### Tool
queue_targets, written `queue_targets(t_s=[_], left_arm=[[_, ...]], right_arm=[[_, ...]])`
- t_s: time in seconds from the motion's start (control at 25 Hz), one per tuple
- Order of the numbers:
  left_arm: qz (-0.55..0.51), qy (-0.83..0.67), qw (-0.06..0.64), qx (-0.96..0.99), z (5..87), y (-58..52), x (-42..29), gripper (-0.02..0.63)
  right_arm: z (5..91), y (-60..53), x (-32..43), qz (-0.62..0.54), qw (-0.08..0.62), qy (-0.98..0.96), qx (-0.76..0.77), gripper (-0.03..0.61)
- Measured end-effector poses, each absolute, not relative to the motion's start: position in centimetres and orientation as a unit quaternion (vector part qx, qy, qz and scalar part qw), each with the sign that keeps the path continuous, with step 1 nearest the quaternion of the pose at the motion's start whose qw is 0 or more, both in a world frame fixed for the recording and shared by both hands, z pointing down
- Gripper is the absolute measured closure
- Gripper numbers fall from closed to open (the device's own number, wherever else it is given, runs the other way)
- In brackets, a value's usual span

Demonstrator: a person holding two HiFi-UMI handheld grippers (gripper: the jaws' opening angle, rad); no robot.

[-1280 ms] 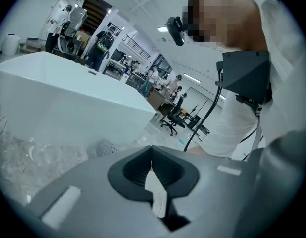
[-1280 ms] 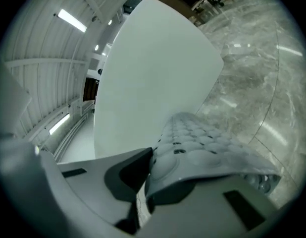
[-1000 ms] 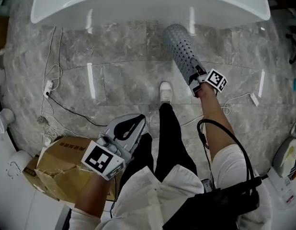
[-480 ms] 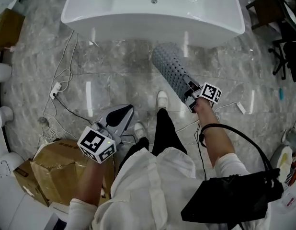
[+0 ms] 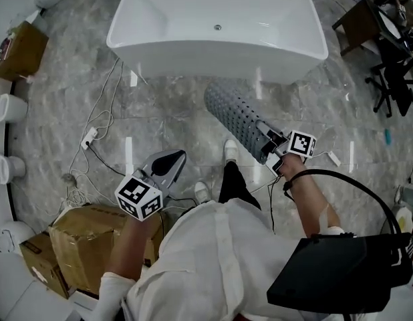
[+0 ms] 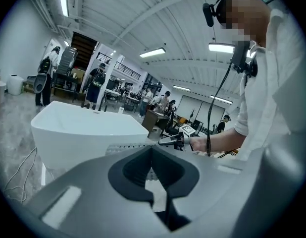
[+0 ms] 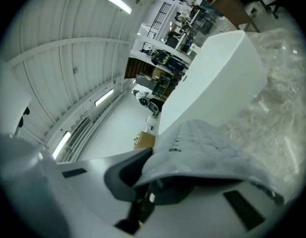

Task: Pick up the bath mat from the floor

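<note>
The bath mat (image 5: 234,114) is grey with rows of small holes. In the head view it sticks out from my right gripper (image 5: 268,144) toward the white bathtub (image 5: 216,25), held above the marble floor. The right gripper is shut on one end of the mat. In the right gripper view the mat (image 7: 217,145) curls over the jaws and hides the fingertips. My left gripper (image 5: 172,160) hangs to the left of the person's legs, shut and empty. In its own view the left gripper (image 6: 152,150) has its jaws meeting, with the tub (image 6: 88,133) beyond.
A crumpled cardboard box (image 5: 89,239) lies at the lower left. White cables and a power strip (image 5: 89,138) trail over the floor at the left. The person's shoes (image 5: 230,147) stand at the middle. White fixtures (image 5: 7,107) line the left edge and chairs (image 5: 393,79) the right.
The head camera has risen and pulled back, so the whole tub now shows. The mat stays clamped in the right gripper and is carried higher. The left gripper stays shut and empty.
</note>
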State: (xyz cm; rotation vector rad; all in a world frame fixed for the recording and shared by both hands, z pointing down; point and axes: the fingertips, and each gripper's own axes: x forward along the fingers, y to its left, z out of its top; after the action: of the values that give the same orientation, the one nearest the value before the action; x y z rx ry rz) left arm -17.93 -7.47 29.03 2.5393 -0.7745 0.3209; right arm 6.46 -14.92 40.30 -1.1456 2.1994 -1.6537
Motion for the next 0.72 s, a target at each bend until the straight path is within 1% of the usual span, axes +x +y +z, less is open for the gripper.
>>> queue_targets(t_s=[0.04, 0.24, 0.36, 0.72], left_arm=[[0.113, -0.282, 0.229, 0.925, 28.5, -7.3, -18.0, 0.607], [0.082, -0.276, 0.229, 0.93, 26.1, -5.2, -18.2, 0.607], [0.076, -0.275, 0.218, 0.933, 25.1, -3.7, -18.1, 0.607], [0.065, -0.277, 0.214, 0.935, 24.9, 0.7, -19.2, 0.607]], right_arm=[[39.1, -14.5, 6.1, -0.544, 0.076, 0.745, -0.378, 0.565], [33.6, -11.3, 3.5, -0.532, 0.11, 0.77, -0.336, 0.565], [30.8, -9.5, 2.2, -0.503, 0.1, 0.795, -0.323, 0.565], [27.6, -4.1, 0.8, -0.487, 0.101, 0.806, -0.321, 0.565]])
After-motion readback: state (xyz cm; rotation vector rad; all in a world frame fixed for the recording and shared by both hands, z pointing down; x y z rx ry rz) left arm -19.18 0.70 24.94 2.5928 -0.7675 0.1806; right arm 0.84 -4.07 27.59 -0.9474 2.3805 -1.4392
